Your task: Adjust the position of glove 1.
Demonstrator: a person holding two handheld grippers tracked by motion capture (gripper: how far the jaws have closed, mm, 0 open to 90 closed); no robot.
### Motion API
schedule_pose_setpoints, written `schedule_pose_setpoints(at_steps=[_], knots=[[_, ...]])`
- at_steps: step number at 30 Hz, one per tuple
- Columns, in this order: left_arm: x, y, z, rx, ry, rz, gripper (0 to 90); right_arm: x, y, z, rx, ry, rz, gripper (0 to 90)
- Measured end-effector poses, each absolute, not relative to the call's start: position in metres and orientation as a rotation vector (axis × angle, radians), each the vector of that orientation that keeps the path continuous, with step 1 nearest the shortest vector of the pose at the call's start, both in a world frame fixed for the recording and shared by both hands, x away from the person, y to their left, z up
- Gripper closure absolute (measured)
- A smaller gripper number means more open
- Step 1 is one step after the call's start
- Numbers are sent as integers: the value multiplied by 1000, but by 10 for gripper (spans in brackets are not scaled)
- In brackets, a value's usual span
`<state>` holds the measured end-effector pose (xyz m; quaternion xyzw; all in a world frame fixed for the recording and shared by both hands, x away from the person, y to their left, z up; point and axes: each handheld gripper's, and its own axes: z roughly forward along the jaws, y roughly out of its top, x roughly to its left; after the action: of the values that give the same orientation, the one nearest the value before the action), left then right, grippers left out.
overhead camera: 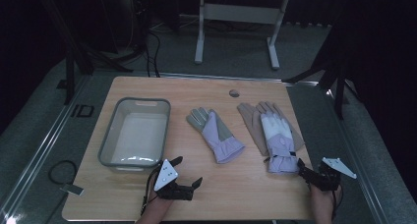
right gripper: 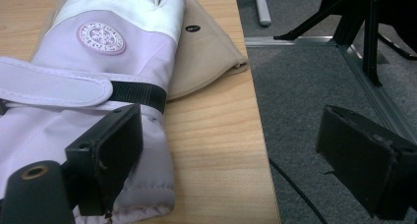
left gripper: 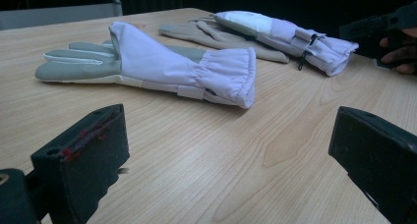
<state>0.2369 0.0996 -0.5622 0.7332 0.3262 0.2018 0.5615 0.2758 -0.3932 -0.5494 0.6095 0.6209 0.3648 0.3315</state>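
Centrally on the table (overhead camera: 206,194) lies a lilac glove (overhead camera: 215,133), cuff toward the near edge. Right of it, a second lilac glove (overhead camera: 279,140) rests on top of a tan glove (overhead camera: 251,121). At far left sits a grey tub (overhead camera: 109,135). Near its front corner, the left gripper (overhead camera: 187,172) has jaws wide with nothing between. By the second glove's cuff, the right gripper (overhead camera: 301,166) also gapes wide, one jaw over the cuff.

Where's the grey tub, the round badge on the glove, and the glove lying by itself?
Grey tub (overhead camera: 109,130): high view, its left wall.
Round badge (right gripper: 101,38): right gripper view, its centre.
Lone glove (left gripper: 157,62): left gripper view, its lilac back.
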Motion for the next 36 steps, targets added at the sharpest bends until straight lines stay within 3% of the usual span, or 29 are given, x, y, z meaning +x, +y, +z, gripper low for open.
schedule_pose_setpoints(at_steps=[16, 28, 36], knots=[[237, 99, -562, 1726, 768, 478, 15, 297, -395, -496, 1544, 1821, 1047, 132], [237, 99, -562, 1730, 759, 478, 15, 324, -353, -462, 1443, 1975, 1115, 105], [237, 99, -562, 1728, 760, 473, 15, 337, -323, -443, 1342, 2055, 1165, 188]])
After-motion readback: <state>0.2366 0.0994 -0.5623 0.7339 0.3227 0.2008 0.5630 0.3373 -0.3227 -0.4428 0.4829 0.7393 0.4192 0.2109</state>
